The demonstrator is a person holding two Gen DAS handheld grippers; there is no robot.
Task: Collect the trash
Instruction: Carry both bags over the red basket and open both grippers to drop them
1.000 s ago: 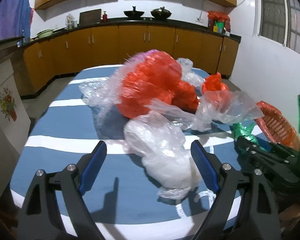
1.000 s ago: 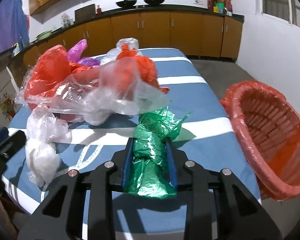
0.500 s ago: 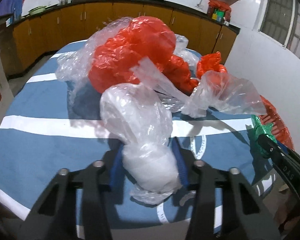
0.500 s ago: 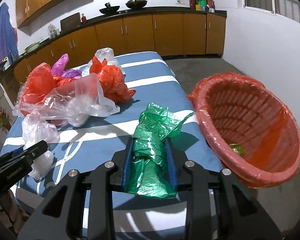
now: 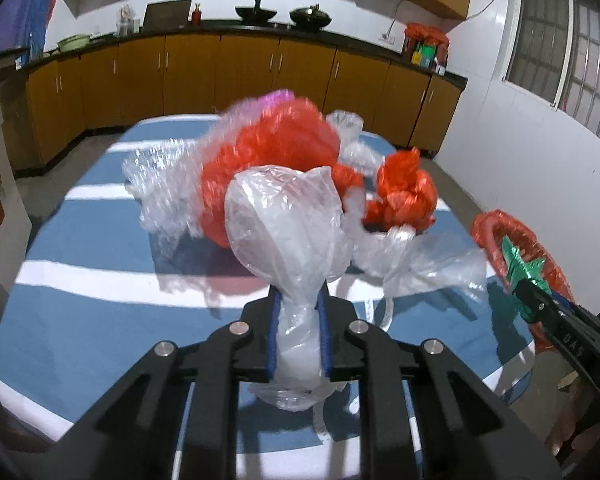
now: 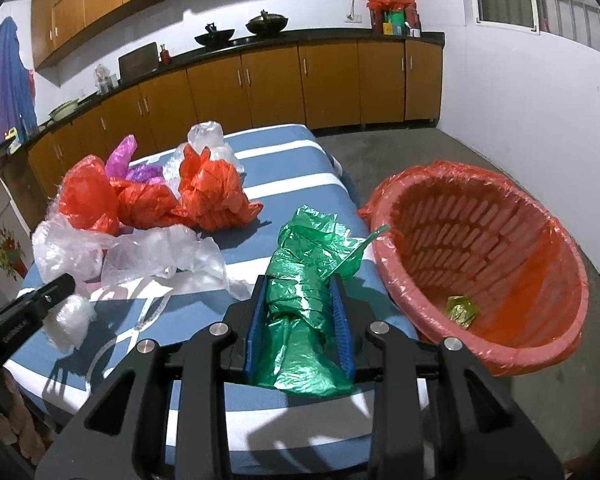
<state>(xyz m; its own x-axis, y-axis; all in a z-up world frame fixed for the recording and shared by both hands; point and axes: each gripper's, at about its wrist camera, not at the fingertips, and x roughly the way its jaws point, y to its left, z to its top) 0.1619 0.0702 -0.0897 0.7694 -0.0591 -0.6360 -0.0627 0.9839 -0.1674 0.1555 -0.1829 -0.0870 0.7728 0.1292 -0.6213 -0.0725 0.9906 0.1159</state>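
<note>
crinkling between the blue pads of the left gripper is a clear, thin plastic bag, pinched to a narrow neck and ballooning into a rounded, wrinkled bulb above the fingers. its jaws are closing on that neck, the pads pressing the film from both sides. a second ago they stood wide open around the same bag lying on the blue cloth with white stripes; now the bag is lifted clear of the cloth. behind it lies a heap of glossy, crumpled orange-red plastic bags mixed with clear film, with a knotted orange-red bag just to its right and a loose clear plastic sheet in front of that.

further right, the right gripper is clamped on a crumpled, shiny green plastic bag, jaws partly closed with the bunched film filling the gap, the same grip as a second ago. it has come nearer the round orange-red slatted plastic basket lined with an orange-red bag, which stands on the floor beside the table edge. a small crumpled yellow-green wrapper lies at the basket's bottom.
</note>
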